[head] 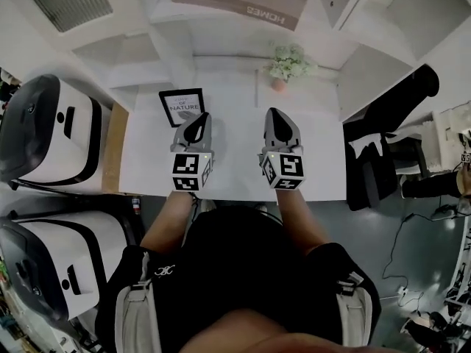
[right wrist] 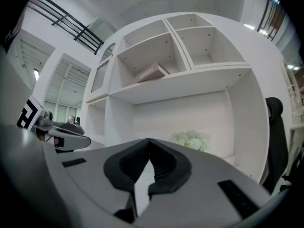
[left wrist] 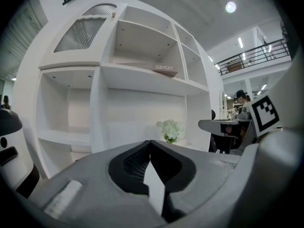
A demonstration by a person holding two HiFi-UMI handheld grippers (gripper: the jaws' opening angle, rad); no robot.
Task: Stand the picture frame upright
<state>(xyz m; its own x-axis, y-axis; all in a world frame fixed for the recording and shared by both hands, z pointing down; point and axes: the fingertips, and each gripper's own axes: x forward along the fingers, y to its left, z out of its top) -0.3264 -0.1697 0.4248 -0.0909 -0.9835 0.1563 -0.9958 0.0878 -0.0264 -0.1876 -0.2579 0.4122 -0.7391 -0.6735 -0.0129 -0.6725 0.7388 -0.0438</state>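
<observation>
Both tongs are closed with nothing between them. I've got the left tongs and right tongs side by side over the white surface. The frame lies face up at the back left, right at the left tongs' tip — I can't tell if they touch. Flowers sit at the back right, well apart from the frame.

My L gripper & R gripper: grey shells, black pads inside, black-n-white square marker cubes. I wear black clothes.
</observation>
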